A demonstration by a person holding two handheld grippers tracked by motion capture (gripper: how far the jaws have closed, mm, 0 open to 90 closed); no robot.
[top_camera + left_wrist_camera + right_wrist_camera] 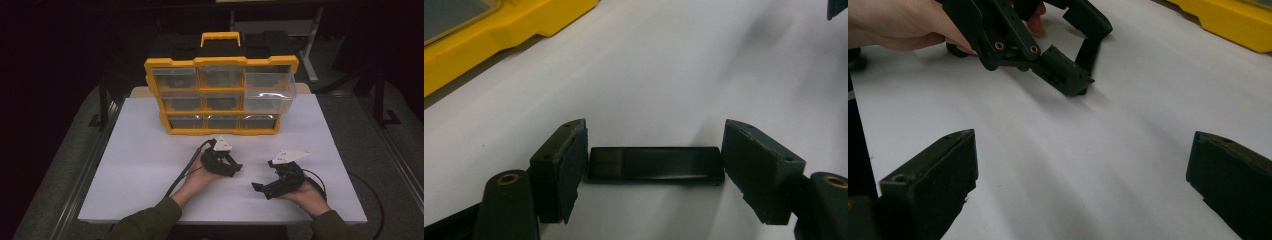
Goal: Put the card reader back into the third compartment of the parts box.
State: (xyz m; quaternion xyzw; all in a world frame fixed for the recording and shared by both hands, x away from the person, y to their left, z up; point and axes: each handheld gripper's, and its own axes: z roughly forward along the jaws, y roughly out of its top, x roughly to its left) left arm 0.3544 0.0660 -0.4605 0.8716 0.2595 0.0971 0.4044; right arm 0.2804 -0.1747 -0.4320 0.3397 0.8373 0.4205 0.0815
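Note:
A small flat black bar (656, 164) lies on the white tabletop (145, 165), lengthwise between the jaws of my left gripper (655, 167). Both pads meet its ends, so the gripper is shut on it. From above, the left gripper (239, 169) sits low on the table in front of the yellow organizer, held by a hand. My right gripper (260, 189) rests to its right, its jaws pointing left. In the right gripper view the right gripper (1083, 170) stands wide open over bare tabletop. Beyond it, the left gripper (1090, 55) straddles the bar (1089, 50).
A yellow and black drawer organizer (221, 62) with clear drawers stands at the back of the table. Its large right-hand drawer (267, 92) is pulled out. Its yellow base shows in the left gripper view (484, 45) and the right gripper view (1233, 20). Cables trail from both grippers.

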